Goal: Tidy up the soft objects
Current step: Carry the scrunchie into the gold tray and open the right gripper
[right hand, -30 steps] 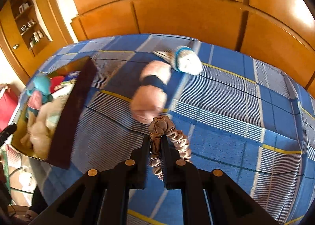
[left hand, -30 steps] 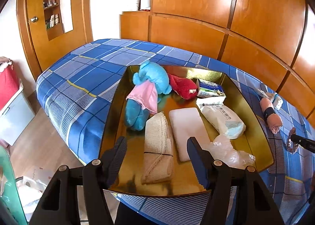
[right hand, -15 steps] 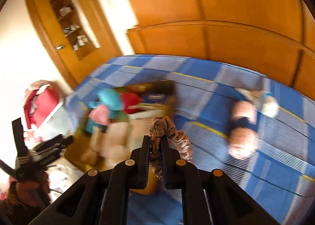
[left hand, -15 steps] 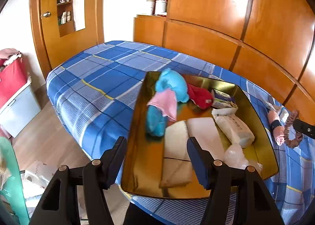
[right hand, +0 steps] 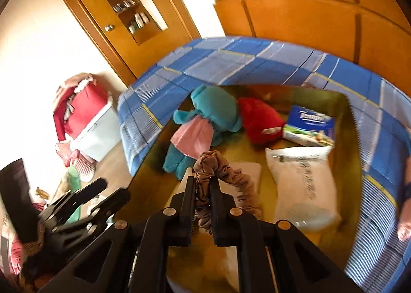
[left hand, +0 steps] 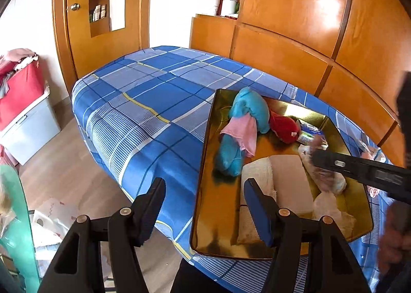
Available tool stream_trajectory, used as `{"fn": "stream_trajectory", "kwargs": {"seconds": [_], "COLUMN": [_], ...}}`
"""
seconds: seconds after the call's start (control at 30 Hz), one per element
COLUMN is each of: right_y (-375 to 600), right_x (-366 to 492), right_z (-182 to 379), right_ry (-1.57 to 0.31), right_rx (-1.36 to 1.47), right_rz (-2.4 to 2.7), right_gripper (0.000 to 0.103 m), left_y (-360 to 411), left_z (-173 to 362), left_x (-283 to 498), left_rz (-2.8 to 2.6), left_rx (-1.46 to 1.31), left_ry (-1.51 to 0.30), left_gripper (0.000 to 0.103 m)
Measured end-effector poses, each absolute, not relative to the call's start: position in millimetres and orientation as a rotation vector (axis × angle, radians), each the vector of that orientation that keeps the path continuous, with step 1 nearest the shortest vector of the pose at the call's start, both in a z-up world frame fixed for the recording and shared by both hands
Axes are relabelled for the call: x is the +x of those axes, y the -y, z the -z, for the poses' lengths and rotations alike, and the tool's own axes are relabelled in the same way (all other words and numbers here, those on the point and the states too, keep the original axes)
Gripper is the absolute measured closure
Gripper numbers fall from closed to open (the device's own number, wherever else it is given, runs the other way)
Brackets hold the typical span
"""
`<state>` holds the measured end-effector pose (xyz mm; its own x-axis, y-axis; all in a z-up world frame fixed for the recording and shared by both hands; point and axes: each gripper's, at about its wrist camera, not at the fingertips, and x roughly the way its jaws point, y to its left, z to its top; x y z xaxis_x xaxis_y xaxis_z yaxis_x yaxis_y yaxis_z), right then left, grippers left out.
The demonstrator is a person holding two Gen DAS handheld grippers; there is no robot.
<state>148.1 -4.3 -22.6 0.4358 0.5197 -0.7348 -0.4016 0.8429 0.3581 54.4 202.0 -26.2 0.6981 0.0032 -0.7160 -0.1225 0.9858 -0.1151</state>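
Observation:
My right gripper (right hand: 202, 182) is shut on a brown scrunchie (right hand: 226, 172) and holds it above the gold tray (right hand: 352, 139) on the bed. In the tray lie a blue plush toy (right hand: 215, 110) with a pink cloth, a red plush (right hand: 259, 118), a tissue pack (right hand: 310, 123) and a white soft pack (right hand: 300, 180). My left gripper (left hand: 205, 185) stands open and empty over the tray's (left hand: 205, 190) near left corner. A beige bandage roll (left hand: 257, 172) and a white pad (left hand: 290, 180) lie just past it. The right gripper (left hand: 314, 158) reaches in from the right as a blurred black bar.
The bed (left hand: 154, 93) has a blue plaid cover and ends at a wooden floor on the left. A red bag on a white box (left hand: 18, 93) stands by the wall. Wooden panels (left hand: 295, 62) rise behind the bed. A pinkish doll (right hand: 405, 216) lies on the cover right of the tray.
My right gripper has swung left with the scrunchie, from above the bed cover beside the doll to above the tray. The left gripper has drifted left, still open.

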Motion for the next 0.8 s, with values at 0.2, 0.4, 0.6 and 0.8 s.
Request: {"fn": "stream_trajectory", "kwargs": {"seconds": [0.2, 0.4, 0.6, 0.8], "right_y": [-10.0, -4.5, 1.8, 8.4], "right_x": [179.2, 175.0, 171.2, 160.2], "right_z": [58.8, 63.2, 57.6, 46.9], "right_ry": [-1.063, -1.061, -1.051, -1.013], "right_rx": [0.117, 0.117, 0.154, 0.170], "right_rz": [-0.507, -0.496, -0.480, -0.468], "right_gripper": [0.081, 0.075, 0.070, 0.066], "left_y": [-200.5, -197.6, -195.3, -192.1], "left_z": [31.4, 36.1, 32.4, 29.2], "left_x": [55.2, 58.4, 55.5, 52.2], "left_rz": [-0.056, -0.050, -0.046, -0.042], "left_rx": [-0.160, -0.159, -0.152, -0.141], "left_ry": [-0.811, -0.825, -0.814, -0.808], "left_gripper": [0.039, 0.039, 0.039, 0.039]}}
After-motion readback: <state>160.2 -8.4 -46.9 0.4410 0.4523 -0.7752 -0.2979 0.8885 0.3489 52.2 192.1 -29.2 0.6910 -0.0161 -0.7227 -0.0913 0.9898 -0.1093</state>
